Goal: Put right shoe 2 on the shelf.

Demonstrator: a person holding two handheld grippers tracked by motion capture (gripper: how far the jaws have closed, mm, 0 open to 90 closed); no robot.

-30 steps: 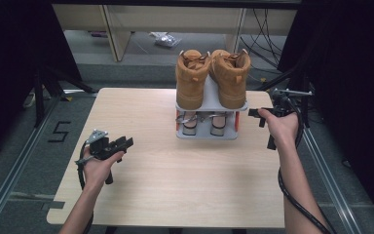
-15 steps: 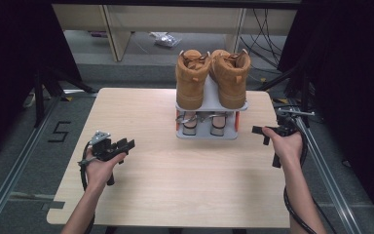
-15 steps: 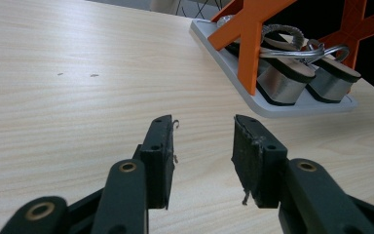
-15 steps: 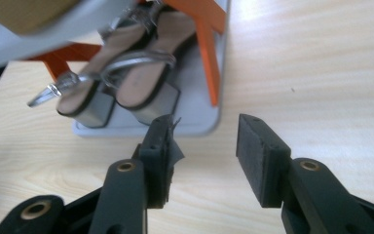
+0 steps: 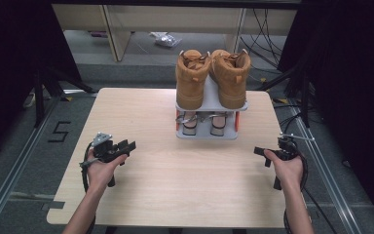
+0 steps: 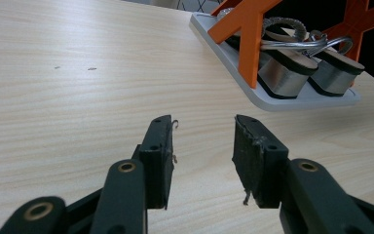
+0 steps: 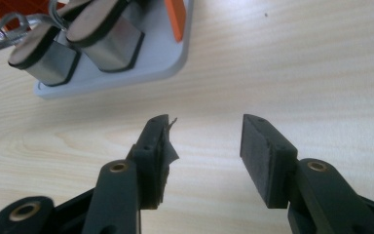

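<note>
A grey two-shelf rack (image 5: 207, 135) with orange supports stands at the far middle of the wooden table (image 5: 136, 112). Two tan boots (image 5: 192, 78) (image 5: 233, 75) sit on its top shelf. A pair of silver block-heeled sandals (image 5: 200, 122) is on the lower shelf. My left gripper (image 5: 130, 145) hovers over the table's left part, open and empty, its jaws having just been opening (image 6: 203, 121). My right gripper (image 5: 257, 151) is near the right edge, low over the wood. Its jaws have also just been opening and hold nothing (image 7: 205, 119). Both grippers point toward the rack (image 6: 302, 100) (image 7: 146, 70).
Bare wood lies between the two hands and in front of the rack. Beyond the table's far edge are a desk frame, cables and floor clutter. Metal rails run along the floor on both sides.
My right hand has come down and toward the near side along the right edge, away from the rack, with its jaws spreading. My left hand has stayed where it was.
</note>
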